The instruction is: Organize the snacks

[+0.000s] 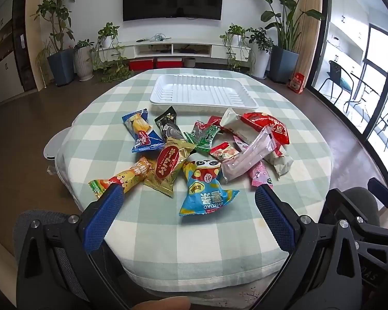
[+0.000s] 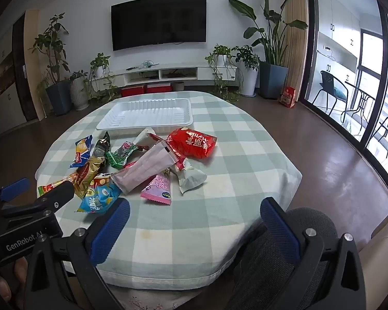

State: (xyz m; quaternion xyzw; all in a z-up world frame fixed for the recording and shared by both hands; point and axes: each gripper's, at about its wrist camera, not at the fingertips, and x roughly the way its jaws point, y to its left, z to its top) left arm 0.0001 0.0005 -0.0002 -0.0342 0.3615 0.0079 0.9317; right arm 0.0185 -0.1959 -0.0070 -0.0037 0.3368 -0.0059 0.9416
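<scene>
A pile of several snack packets lies mid-table: a blue chip bag (image 1: 207, 193), a gold packet (image 1: 169, 166), a long pale pink packet (image 1: 248, 156), a red bag (image 1: 269, 126) and a blue-yellow packet (image 1: 141, 134). An empty white tray (image 1: 203, 91) sits behind them; it also shows in the right wrist view (image 2: 147, 115). My left gripper (image 1: 188, 196) is open, hovering at the near side of the pile over the blue chip bag. My right gripper (image 2: 194, 211) is open and empty over bare cloth, with the pink packet (image 2: 159, 187) just ahead.
The round table (image 2: 219, 180) has a green-and-white checked cloth and drops off at its near edge. A grey chair back (image 2: 284, 258) is below the right gripper. Plants, a TV cabinet and glass doors stand beyond the table.
</scene>
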